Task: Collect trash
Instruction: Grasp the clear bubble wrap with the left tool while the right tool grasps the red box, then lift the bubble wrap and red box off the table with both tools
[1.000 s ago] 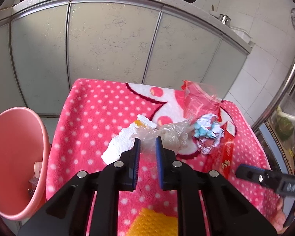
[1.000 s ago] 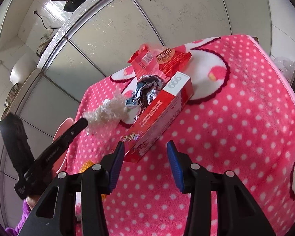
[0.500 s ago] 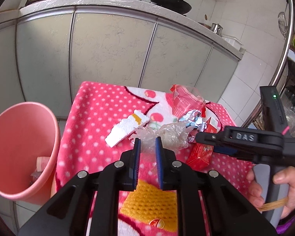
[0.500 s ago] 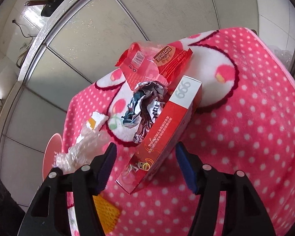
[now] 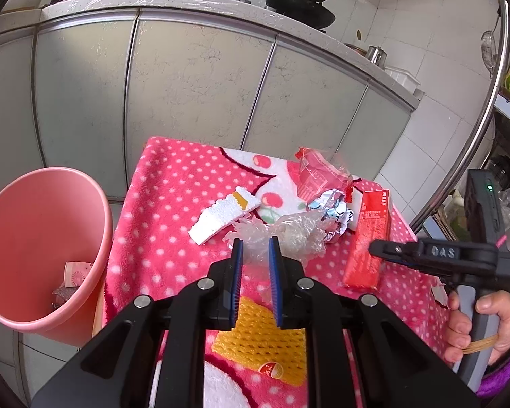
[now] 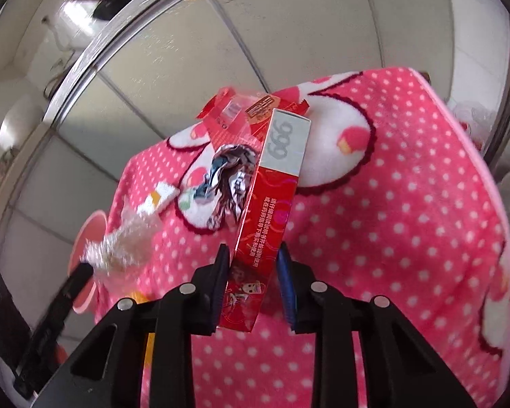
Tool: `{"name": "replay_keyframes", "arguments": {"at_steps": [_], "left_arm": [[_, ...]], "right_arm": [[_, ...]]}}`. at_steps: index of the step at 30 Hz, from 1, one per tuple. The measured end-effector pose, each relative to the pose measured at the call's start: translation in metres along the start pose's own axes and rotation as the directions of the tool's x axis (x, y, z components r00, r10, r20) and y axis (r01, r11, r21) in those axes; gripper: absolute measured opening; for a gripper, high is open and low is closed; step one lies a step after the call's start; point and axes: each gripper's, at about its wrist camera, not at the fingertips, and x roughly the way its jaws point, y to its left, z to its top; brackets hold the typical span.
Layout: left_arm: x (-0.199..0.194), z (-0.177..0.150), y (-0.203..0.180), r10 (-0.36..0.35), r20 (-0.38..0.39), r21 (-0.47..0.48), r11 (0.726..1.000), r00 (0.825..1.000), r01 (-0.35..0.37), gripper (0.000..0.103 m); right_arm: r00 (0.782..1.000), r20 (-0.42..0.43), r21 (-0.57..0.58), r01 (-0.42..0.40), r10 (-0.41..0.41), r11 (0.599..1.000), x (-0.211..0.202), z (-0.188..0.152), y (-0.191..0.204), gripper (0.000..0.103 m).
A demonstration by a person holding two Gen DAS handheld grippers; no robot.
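Note:
My left gripper (image 5: 255,243) is shut on a crumpled clear plastic wrap (image 5: 295,227), held just above the pink dotted tablecloth (image 5: 173,204). A red carton (image 6: 275,204) with a white end stands between the jaws of my right gripper (image 6: 252,251). Those jaws are closing and both pads touch the carton's sides near its front end. From the left wrist the same carton (image 5: 370,234) shows at the table's right side, with a person's hand (image 5: 476,319) on the right gripper's handle. A pink bin (image 5: 34,238) stands left of the table.
A white foam piece (image 5: 221,214), a crumpled foil wrapper (image 5: 329,207) and a red snack bag (image 5: 316,173) lie mid-table. A yellow foam net (image 5: 258,336) lies under my left gripper. Grey cabinets (image 5: 193,85) stand behind the table, and a chrome rail (image 5: 476,129) runs on the right.
The right gripper moved forward over the red carton and narrowed its jaws onto it, and the carton turned in line with them. The left gripper drew back with the plastic wrap.

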Motion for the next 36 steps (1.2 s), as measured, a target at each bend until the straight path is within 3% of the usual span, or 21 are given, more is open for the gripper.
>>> {"name": "replay_keyframes", "arguments": {"at_steps": [8, 14, 17, 22, 36], "left_arm": [[-0.009, -0.003, -0.004, 0.004, 0.004, 0.007, 1.0, 1.0, -0.004, 0.014], [-0.014, -0.006, -0.007, 0.01, 0.001, 0.019, 1.0, 1.0, -0.01, 0.014], [-0.017, -0.012, -0.011, 0.015, -0.009, 0.028, 1.0, 1.0, -0.014, 0.014], [-0.017, -0.015, -0.012, 0.02, -0.021, 0.044, 0.999, 1.0, -0.019, 0.014], [-0.019, -0.019, -0.007, 0.033, -0.032, 0.038, 0.999, 0.999, -0.031, 0.014]], "right_arm": [[0.998, -0.044, -0.26, 0.04, -0.053, 0.965, -0.035, -0.021, 0.021, 0.023], [0.984, -0.106, -0.46, 0.077, -0.142, 0.885, -0.034, -0.04, 0.04, 0.023], [0.976, -0.141, -0.478, 0.081, -0.168, 0.874, -0.022, -0.051, 0.04, 0.025], [0.971, -0.182, -0.47, 0.05, -0.152, 0.881, -0.014, -0.054, 0.04, 0.04], [0.979, -0.152, -0.449, 0.052, -0.134, 0.892, -0.017, -0.042, 0.047, 0.041]]}}
